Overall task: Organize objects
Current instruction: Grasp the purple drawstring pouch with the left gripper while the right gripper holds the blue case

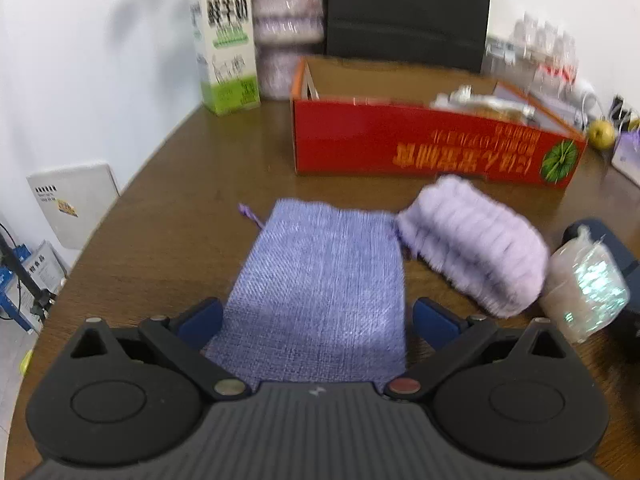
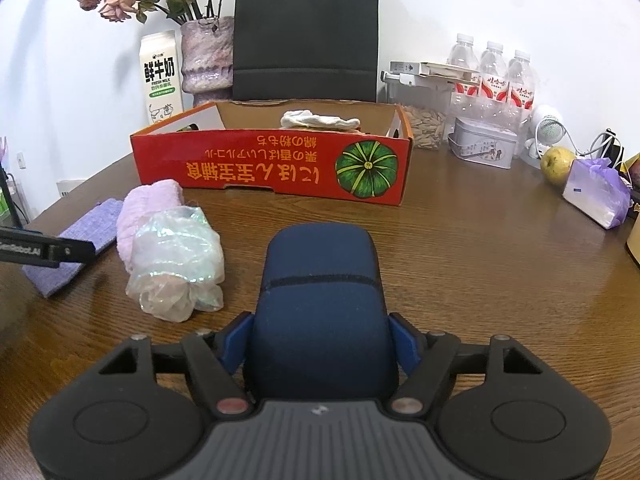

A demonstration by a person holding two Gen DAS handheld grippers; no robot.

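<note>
Directly ahead, your released left claw [image 1: 316, 320] is straddling the lavender pouch [image 1: 320, 280], lying lengthwise toward the red box [image 1: 400, 148]; your right claw [image 2: 320, 340] is grasping a navy case [image 2: 320, 300].

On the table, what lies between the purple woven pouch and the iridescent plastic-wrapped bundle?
The fluffy lilac cloth lies between the purple pouch and the wrapped bundle, touching both; the right wrist view shows it best.

Each tool is black with a grey ribbed middle. The left gripper [image 1: 316, 320] and right gripper [image 2: 320, 344] have blue fingers, round black bumps on both sides, and small silver and red screws.
</note>
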